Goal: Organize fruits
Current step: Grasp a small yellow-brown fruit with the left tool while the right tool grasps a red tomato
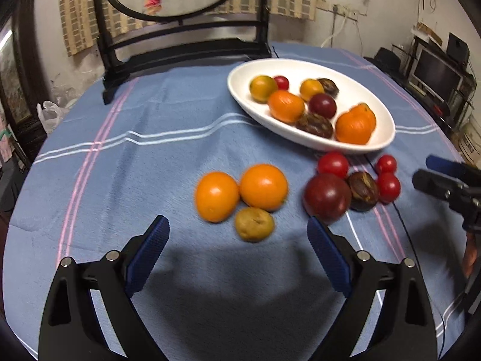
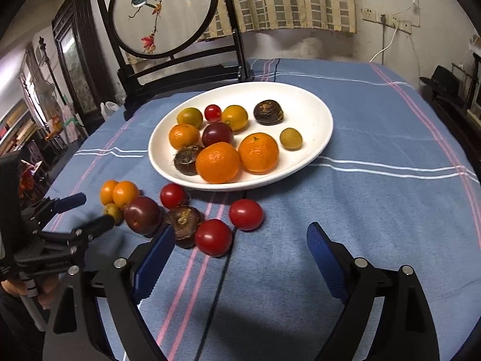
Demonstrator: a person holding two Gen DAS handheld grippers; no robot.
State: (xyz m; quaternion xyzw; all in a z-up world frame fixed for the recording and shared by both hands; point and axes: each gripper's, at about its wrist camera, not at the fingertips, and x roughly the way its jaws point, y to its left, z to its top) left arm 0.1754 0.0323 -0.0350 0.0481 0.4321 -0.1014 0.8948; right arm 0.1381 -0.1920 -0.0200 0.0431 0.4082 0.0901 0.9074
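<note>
A round table under a blue striped cloth (image 2: 360, 210) carries a white oval dish (image 2: 312, 114) at 12 o'clock of the right view, filled with oranges, plums, dark fruits and a tomato. A dark wooden screen (image 2: 162, 15) with painted birds stands behind it; checked curtains hang on the wall. Loose fruit lies on the cloth: two oranges (image 1: 240, 191), a plum (image 1: 327, 197), tomatoes (image 2: 246, 214). The left gripper (image 1: 237, 234) hovers low with jaws spread, empty, a small yellow-brown fruit (image 1: 254, 224) between its tips. The right gripper (image 2: 240, 240) is likewise spread, empty, tomatoes at 11 o'clock.
</note>
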